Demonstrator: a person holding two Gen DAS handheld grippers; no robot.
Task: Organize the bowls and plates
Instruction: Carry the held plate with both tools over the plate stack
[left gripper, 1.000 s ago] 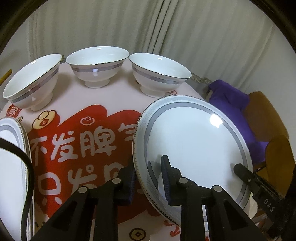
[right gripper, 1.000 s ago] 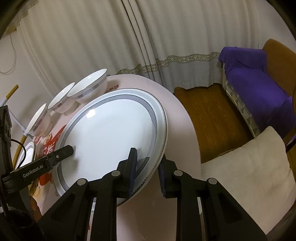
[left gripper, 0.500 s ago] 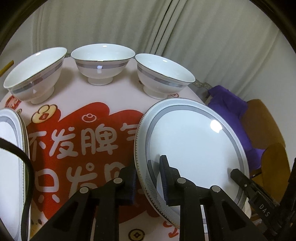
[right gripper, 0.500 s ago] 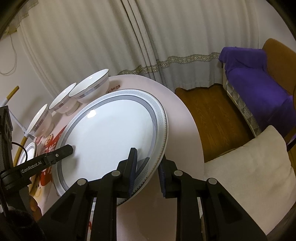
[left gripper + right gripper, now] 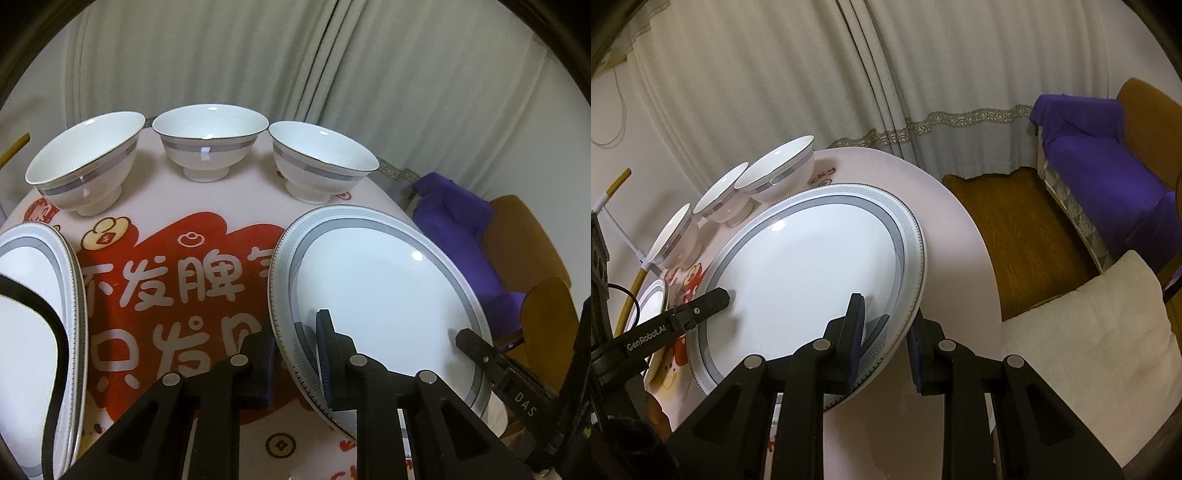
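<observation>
Both pairs of jaws straddle the rim of one large, glossy white porcelain plate with a grey band [image 5: 380, 295]. The left gripper [image 5: 295, 354] is closing on its lower-left edge; the right gripper [image 5: 886, 332] is clamped on the plate's lower-right rim. The plate sits tilted over a pink round table [image 5: 956, 236] at frame centre. Three footed white bowls with grey stripes [image 5: 210, 142] line the upper frame.

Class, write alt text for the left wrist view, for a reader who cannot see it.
The left hand-held gripper, jaws closing, straddles the near rim of a large white plate with a grey band, on a table mat printed in red. Three matching bowls stand in a row behind, before pale curtains; another plate lies at left.
</observation>
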